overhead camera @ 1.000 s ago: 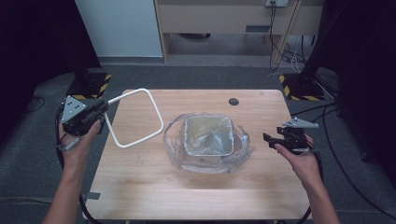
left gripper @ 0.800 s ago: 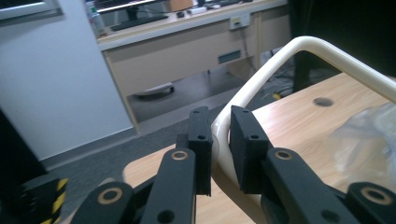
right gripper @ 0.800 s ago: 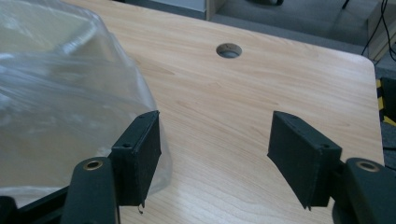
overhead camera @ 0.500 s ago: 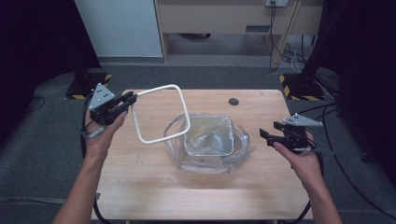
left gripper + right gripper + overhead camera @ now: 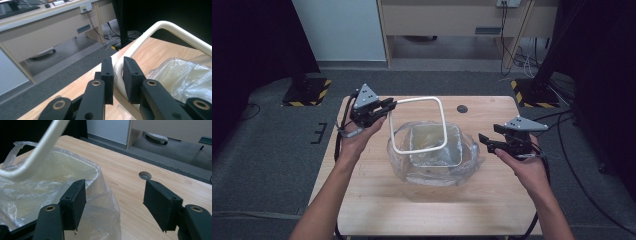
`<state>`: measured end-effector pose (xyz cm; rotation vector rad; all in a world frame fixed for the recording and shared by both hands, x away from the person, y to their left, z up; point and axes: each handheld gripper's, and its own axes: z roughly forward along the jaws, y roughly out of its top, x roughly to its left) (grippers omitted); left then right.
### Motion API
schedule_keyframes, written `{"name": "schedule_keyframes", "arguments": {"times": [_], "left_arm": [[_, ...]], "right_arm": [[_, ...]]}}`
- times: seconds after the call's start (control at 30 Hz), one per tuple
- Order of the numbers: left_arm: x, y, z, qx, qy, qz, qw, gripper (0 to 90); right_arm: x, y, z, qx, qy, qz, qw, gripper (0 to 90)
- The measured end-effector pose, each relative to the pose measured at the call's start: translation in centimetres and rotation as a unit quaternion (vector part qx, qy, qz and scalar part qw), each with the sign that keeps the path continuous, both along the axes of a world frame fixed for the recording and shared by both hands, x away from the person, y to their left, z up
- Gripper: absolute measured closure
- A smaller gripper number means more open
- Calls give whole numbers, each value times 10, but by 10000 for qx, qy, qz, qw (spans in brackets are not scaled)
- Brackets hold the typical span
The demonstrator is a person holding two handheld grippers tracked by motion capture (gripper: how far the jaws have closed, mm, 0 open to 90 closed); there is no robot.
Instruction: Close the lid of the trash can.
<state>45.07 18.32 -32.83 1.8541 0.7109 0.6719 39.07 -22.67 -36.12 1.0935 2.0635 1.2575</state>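
My left gripper (image 5: 388,104) is shut on a white square ring frame (image 5: 439,120) and holds it in the air, tilted, above the bin. In the left gripper view the frame's rail (image 5: 119,65) runs between the two black pads, which clamp it. The small square bin (image 5: 434,144) stands mid-table, lined with a clear plastic bag (image 5: 472,160) that spills over its rim. My right gripper (image 5: 483,141) hovers open just right of the bag, with nothing between its jaws. In the right gripper view the bag (image 5: 50,185) lies behind the left jaw and the frame (image 5: 42,147) crosses overhead.
The wooden table (image 5: 377,210) has a round dark cable hole (image 5: 462,108) at its back right. Grey carpet surrounds it, with black stands on yellow-striped bases at both far corners. A desk and white cabinet stand behind.
My left gripper has carried the white frame rightwards from the table's left edge to above the bin. My right gripper has risen slightly and stays open.
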Motion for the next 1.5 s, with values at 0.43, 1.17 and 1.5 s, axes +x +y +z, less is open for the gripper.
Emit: {"name": "schedule_keyframes", "arguments": {"times": [0.43, 1.17, 1.5], "left_arm": [[10, -38, -9, 64, 450, -494, 9977, 788], [23, -47, -46, 186, 1142, -591, 9915, 788], [30, -47, -62, 256, 1368, -577, 9886, 788]], "right_arm": [[0, 14, 4, 107, -39, 142, 9998, 341], [8, 46, -20, -146, 343, 598, 9975, 309], [12, 49, -39, -233, 595, 657, 9958, 304]]}}
